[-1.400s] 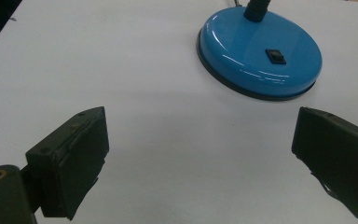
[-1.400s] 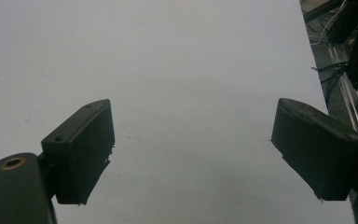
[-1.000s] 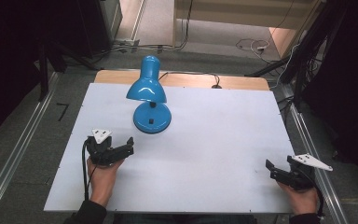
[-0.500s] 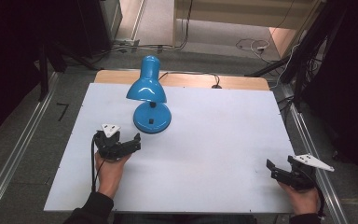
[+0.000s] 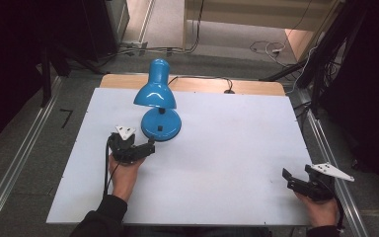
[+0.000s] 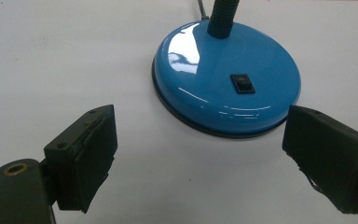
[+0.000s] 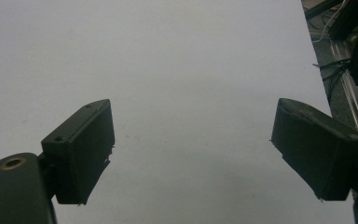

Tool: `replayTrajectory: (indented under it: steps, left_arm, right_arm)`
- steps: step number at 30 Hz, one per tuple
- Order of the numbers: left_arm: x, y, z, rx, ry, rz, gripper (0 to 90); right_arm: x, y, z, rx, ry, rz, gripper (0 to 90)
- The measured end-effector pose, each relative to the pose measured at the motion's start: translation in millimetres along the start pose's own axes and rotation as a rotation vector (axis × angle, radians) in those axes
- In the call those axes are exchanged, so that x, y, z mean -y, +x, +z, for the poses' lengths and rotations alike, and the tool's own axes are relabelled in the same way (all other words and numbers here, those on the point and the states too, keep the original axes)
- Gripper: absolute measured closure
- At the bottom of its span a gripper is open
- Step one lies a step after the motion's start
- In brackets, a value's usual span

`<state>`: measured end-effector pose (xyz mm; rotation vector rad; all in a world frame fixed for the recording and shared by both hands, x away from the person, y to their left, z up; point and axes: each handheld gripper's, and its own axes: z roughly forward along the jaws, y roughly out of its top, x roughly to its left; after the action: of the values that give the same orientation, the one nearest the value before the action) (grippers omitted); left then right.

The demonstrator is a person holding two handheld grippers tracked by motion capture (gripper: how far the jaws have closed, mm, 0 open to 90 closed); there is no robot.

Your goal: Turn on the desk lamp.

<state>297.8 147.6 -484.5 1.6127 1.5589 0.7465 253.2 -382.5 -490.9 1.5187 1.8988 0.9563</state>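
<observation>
A blue desk lamp (image 5: 157, 106) stands on the white table (image 5: 227, 138), left of centre, its shade bent over a round base (image 6: 228, 88) with a black rocker switch (image 6: 242, 83). My left gripper (image 5: 145, 149) is open just in front of the base's near-left edge, its jaws wide apart and pointing at the base without touching it. The left gripper view puts that base a short way beyond my left gripper (image 6: 205, 158). My right gripper (image 5: 291, 178) rests open near the table's front right corner, over bare surface (image 7: 191, 116).
The lamp's black cord (image 5: 202, 79) runs off the far edge over a wooden strip (image 5: 192, 84). Metal rails (image 5: 325, 148) flank the table, and cables (image 5: 266, 49) lie on the floor beyond.
My left gripper has moved forward and rightward to the lamp's base. The right gripper has stayed in place.
</observation>
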Motion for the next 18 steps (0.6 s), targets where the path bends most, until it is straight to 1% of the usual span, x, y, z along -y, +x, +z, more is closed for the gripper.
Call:
replayTrajectory:
  steps: [1, 3, 5, 9, 11, 15, 16, 18]
  left_arm:
    - [0.2, -0.9, 1.4, -0.005, 0.0, 0.01, 11.8]
    - [0.3, -2.3, 3.7, -0.006, -0.004, 0.017, 12.1]
    - [-0.4, -3.5, 5.2, -0.012, -0.008, 0.014, 12.8]
    - [-3.5, -6.2, 7.7, -0.017, -0.014, 0.03, 14.8]
    - [-5.5, -8.2, 9.5, -0.017, -0.013, 0.041, 16.2]
    - [-8.3, -11.2, 12.5, -0.012, -0.018, 0.045, 19.4]
    - [-8.7, -11.9, 13.7, -0.006, -0.018, 0.045, 20.4]
    - [-9.7, -13.5, 15.8, -0.005, -0.01, 0.048, 20.8]
  right_arm:
    - [0.0, 0.0, 0.0, -0.001, 0.0, 0.0, 11.7]
    - [0.1, -0.3, -0.2, 0.0, 0.0, 0.002, 11.7]
    - [0.2, -0.8, -0.5, -0.001, -0.002, 0.001, 11.7]
    - [0.2, -1.1, -0.3, -0.001, -0.003, 0.001, 11.7]
    - [0.2, -1.5, -0.3, 0.002, -0.004, -0.004, 11.7]
    - [0.3, -1.8, -1.3, 0.002, -0.001, 0.002, 11.7]
    - [0.3, -1.8, -1.3, 0.001, -0.001, 0.003, 11.7]
    - [0.3, -2.0, -1.3, 0.001, -0.002, 0.003, 11.7]
